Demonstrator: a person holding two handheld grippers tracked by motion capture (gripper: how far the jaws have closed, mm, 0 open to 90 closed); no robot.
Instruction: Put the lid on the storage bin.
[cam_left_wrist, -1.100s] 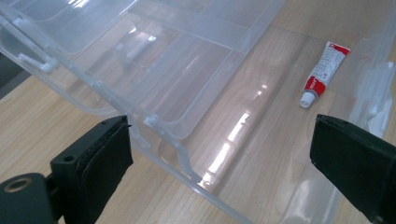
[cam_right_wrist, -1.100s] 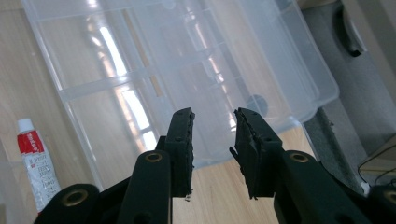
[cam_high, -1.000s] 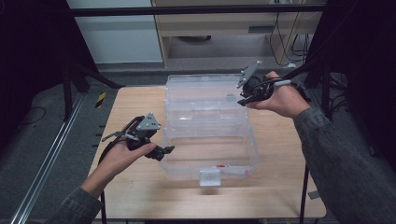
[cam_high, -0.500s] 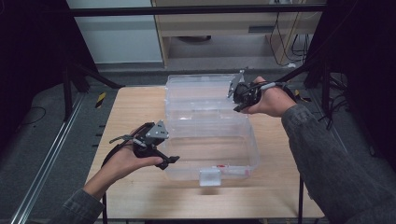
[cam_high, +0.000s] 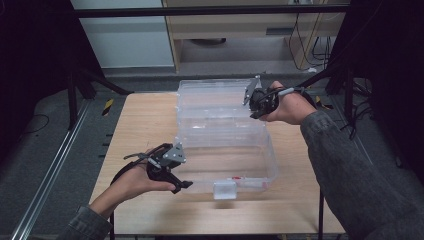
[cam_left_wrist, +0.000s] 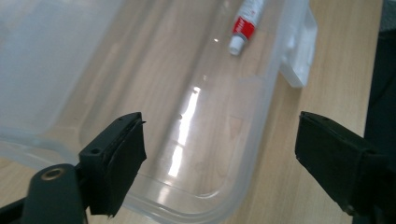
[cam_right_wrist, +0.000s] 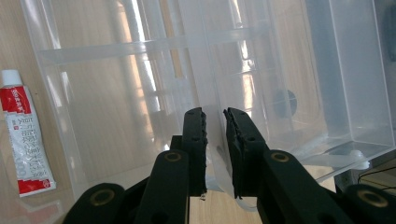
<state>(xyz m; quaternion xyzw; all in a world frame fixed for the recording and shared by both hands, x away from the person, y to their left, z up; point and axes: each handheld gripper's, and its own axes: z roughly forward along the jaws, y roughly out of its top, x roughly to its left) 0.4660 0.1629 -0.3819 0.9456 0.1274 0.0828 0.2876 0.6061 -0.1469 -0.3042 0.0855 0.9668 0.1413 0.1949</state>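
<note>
Pinching the clear box (cam_high: 225, 150) lid (cam_right_wrist: 215, 135), right gripper (cam_right_wrist: 215, 126) closing; left gripper (cam_left_wrist: 219, 154) wide beside tube (cam_left_wrist: 245, 23).

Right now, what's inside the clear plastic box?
One red and white tube lies on the floor of the box, near the front wall with the latch. The rest of the floor looks bare through the clear walls. The raised lid blurs the back edge.
</note>
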